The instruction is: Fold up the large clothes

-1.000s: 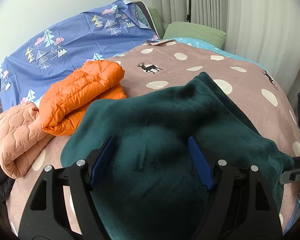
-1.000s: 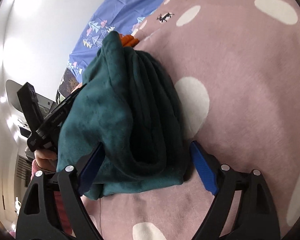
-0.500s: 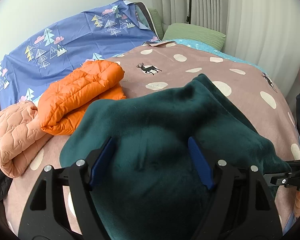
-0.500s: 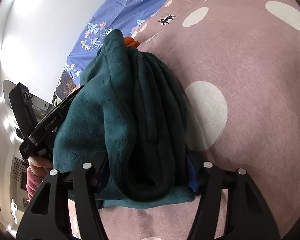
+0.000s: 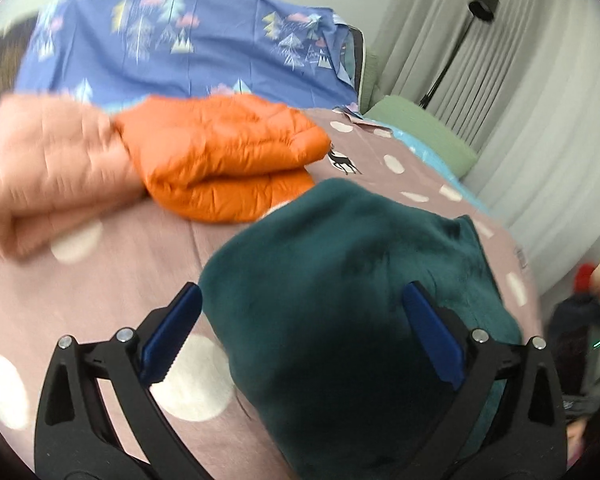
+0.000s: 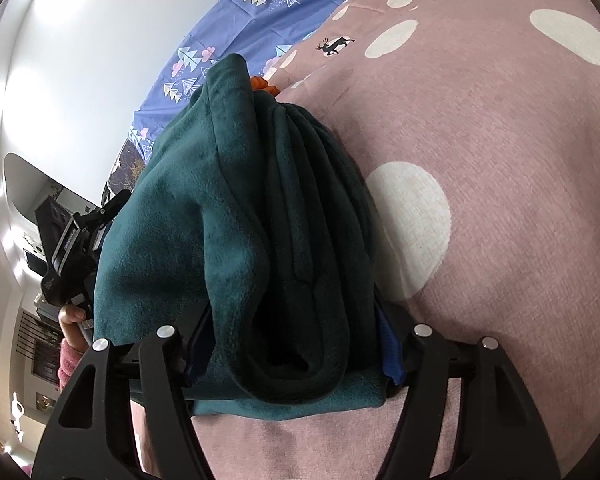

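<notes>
Two close wrist views across the bedspread [image 5: 112, 256], sharing the green fleece [image 5: 352, 280] from opposite ends.

A pink bedspread [image 5: 112, 256] with white dots and a small deer print [image 5: 342, 161] is filling the lower and middle frame. A blue sheet [image 5: 204, 56] with tree motifs is lying across the upper left. A green pillow [image 5: 424, 130] is sitting at right of centre, just under grey curtains [image 5: 512, 92]. A black lamp [image 5: 482, 4] is standing at upper right. Lower right clutter is blurring out.
</notes>
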`<move>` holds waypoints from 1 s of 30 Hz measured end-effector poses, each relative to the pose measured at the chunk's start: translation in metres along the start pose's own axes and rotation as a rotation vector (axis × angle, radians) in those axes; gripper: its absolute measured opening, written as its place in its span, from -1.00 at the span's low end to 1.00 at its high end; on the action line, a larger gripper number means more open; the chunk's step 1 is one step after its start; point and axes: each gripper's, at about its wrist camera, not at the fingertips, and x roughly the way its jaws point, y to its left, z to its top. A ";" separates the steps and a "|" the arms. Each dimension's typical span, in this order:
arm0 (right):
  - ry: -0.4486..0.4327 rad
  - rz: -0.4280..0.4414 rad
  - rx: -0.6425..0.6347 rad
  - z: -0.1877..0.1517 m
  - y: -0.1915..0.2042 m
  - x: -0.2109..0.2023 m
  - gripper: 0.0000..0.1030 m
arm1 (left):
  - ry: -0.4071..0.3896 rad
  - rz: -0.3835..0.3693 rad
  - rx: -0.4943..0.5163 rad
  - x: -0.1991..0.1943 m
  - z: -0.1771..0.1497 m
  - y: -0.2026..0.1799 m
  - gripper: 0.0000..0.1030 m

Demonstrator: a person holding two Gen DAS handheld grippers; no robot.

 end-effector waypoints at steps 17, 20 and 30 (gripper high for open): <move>-0.003 -0.003 0.002 0.001 0.000 0.001 0.36 | 0.047 -0.147 -0.109 0.025 -0.007 0.025 0.96; -0.003 -0.004 0.001 0.001 0.000 0.001 0.37 | 0.043 -0.147 -0.108 0.025 -0.008 0.027 0.96; -0.002 0.001 0.001 0.001 0.001 0.002 0.41 | 0.064 -0.178 -0.120 0.033 -0.007 0.034 0.96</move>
